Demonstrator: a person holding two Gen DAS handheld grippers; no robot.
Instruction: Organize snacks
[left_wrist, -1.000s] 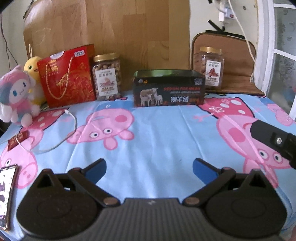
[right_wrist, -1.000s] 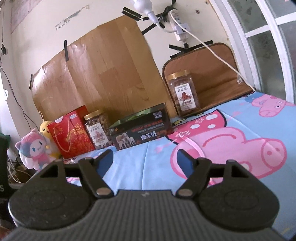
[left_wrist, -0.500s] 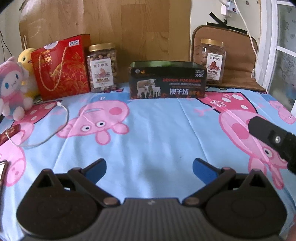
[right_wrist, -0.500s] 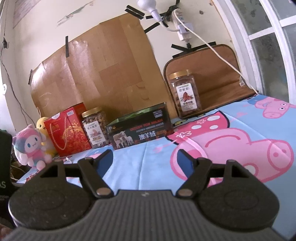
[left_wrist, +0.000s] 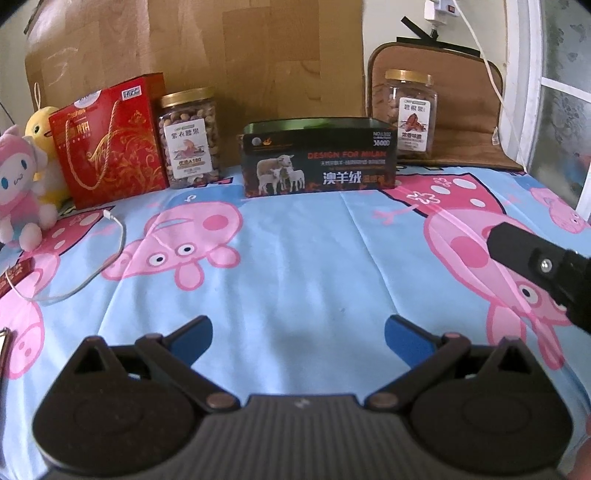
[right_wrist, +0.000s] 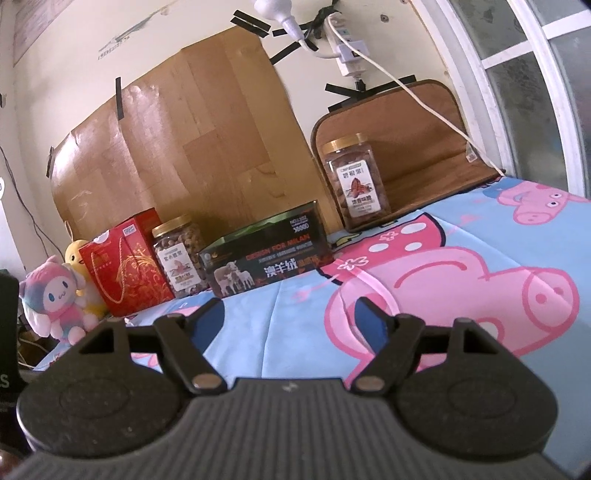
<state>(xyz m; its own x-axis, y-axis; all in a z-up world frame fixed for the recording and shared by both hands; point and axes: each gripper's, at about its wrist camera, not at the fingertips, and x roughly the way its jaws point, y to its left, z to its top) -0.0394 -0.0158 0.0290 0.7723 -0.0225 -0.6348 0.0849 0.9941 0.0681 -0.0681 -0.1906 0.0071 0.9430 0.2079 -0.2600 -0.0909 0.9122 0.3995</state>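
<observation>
**Both grippers hovered open over the bed, snacks lined up along the far wall**

The left gripper (left_wrist: 298, 332) tilted down toward the cartoon-pig sheet (left_wrist: 295, 266) of the bed, its blue fingers (left_wrist: 192, 334) spread wide with nothing between them. The right gripper (right_wrist: 291, 319) pointed closer to level, its fingers (right_wrist: 371, 325) likewise wide apart and empty.

The snacks stood in a row at the back of the bed: a red gift bag (left_wrist: 109, 142), a round nut jar (left_wrist: 189, 138) just beside it, a dark tin box (left_wrist: 317, 160) with sheep printed on it, and a square nut jar (left_wrist: 406, 114) behind the box's right end, resting against a brown cushion (left_wrist: 465, 107).

Only the left view showed a white cable (left_wrist: 110, 251) lying on the sheet and the black tip of the right gripper coming in at the frame's right edge. Only the right view showed the wall above: a power strip (right_wrist: 349, 44) and strips of black tape holding a cardboard sheet (right_wrist: 192, 147).

A pink plush toy (left_wrist: 18, 184) and a yellow plush (left_wrist: 40, 129) behind it were cut off at the left edge of the left view. The jar labels were too small to read
</observation>
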